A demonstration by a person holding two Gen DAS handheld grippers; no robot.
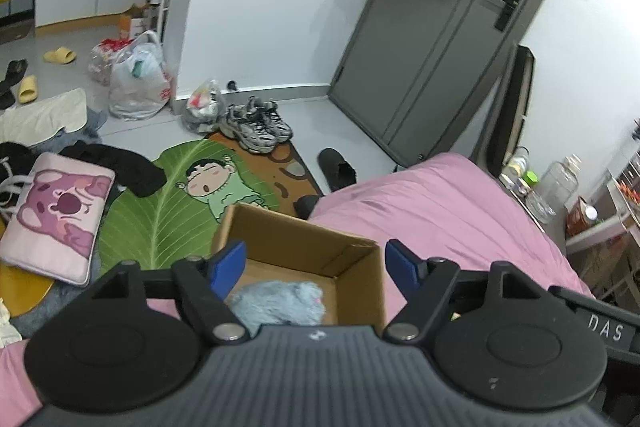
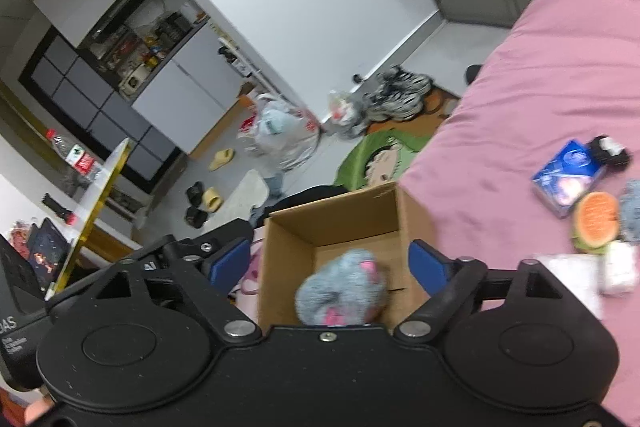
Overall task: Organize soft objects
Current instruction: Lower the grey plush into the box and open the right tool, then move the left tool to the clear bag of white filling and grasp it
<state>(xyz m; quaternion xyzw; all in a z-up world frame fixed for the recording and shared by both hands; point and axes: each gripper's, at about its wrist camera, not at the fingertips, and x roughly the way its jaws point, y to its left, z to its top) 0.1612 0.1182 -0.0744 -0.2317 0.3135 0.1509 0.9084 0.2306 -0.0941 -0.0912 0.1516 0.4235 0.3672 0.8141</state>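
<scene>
Grey-blue fluff, a plush toy (image 2: 342,287) with pink patches, lies inside the open cardboard box (image 2: 280,267) at the edge of the pink bed (image 2: 520,87). Both sets of fingers are spread wide and empty above it: the left gripper (image 1: 316,267) and right gripper (image 2: 330,261). The remaining soft things, a watermelon-slice toy (image 2: 596,219) among them, lie at about three o'clock from the right gripper, so I judge the right hand nearer for the next pick.

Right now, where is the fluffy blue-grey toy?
The fluffy blue-grey toy lies inside the open cardboard box at the edge of the pink bed, low in both wrist views, below the open grippers.
</scene>
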